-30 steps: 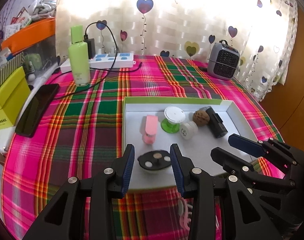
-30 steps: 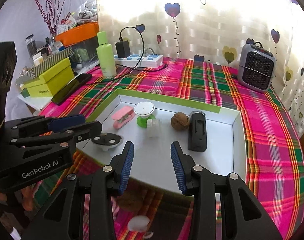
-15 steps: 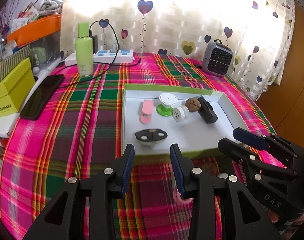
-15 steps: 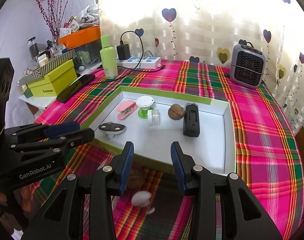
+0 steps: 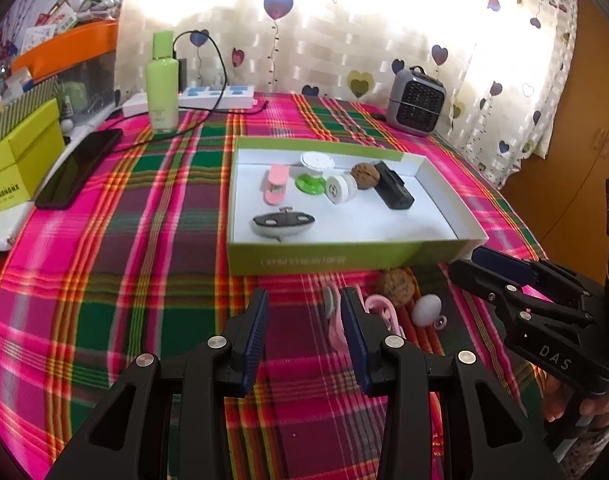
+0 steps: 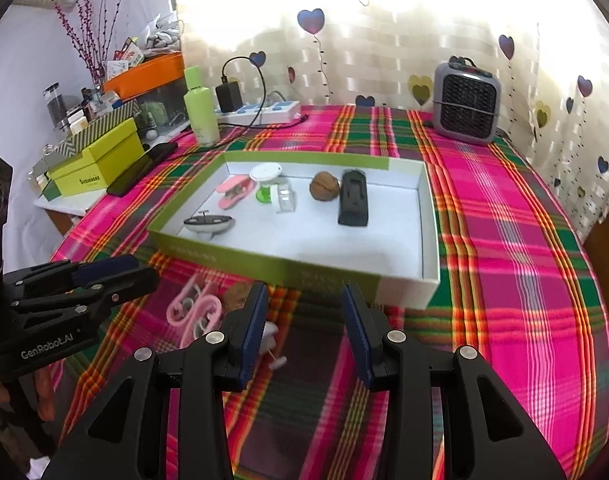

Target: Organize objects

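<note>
- Left wrist view: the left gripper [image 5: 303,330] hangs over the plaid tablecloth [image 5: 152,240] with its jaws parted wide and nothing between them.
- Its right-hand finger covers part of a pink clip [image 5: 378,312], so the clip's shape is hard to make out.
- Just beyond lie one loose walnut [image 5: 396,286] and one small white piece [image 5: 426,310], all near the front wall of the green-sided tray [image 5: 324,258].
- Six things sit in the tray: a pink clip holder [image 5: 275,184], a white-topped green stand [image 5: 314,172], a white roll [image 5: 338,190], a second walnut [image 5: 365,175], a black block [image 5: 393,190] and a dark oval piece [image 5: 282,224].
- The right gripper [image 5: 492,268] enters from the right, seen side-on; its jaws stand apart and empty.
- Right wrist view: the right gripper [image 6: 304,324] is wide open over the cloth, holding nothing.
- Its left-hand finger hides most of the loose walnut [image 6: 236,294] and the white piece [image 6: 270,336].
- The left gripper [image 6: 116,270] is cut off at the frame's left edge.
</note>
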Demonstrator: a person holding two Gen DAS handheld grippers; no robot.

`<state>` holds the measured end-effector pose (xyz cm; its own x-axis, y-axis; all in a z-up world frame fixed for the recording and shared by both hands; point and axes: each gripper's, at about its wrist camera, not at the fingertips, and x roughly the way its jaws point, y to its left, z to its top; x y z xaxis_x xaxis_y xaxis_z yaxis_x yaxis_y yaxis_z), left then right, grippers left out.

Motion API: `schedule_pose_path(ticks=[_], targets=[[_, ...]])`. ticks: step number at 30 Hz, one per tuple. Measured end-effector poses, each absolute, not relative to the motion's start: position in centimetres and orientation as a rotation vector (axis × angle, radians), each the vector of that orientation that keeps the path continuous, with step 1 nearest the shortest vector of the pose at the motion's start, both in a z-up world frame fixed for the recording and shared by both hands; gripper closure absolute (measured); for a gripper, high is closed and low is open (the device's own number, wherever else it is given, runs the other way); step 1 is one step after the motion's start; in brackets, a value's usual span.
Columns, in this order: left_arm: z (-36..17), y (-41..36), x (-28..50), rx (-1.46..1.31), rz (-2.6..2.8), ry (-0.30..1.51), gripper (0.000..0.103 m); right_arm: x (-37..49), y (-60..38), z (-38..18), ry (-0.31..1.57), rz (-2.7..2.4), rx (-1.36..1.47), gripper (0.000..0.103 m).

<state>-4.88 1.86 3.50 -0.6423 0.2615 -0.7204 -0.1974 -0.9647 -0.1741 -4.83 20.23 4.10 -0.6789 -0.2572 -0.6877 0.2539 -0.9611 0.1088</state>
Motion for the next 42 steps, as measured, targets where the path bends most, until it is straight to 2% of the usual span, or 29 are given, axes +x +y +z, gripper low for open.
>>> schedule_pose_path(ticks=[13, 24, 42], targets=[[2.1, 2.4, -3.9, -1.218, 2.584, -0.107, 0.067, -4.1, 20.6, 3.0, -0.053, -2.568, 1.111, 0.063], [1.5, 2.8, -4.1, -1.234, 2.546, -0.124, 0.064, -4.3, 19.4, 2.0, -0.038, -2.493, 1.146, 0.063], [1.0, 3.6, -4.9, -1.255, 2.533, -0.091, 0.063, -4.9, 19.0, 1.3, -0.033, -2.454, 1.194, 0.063]])
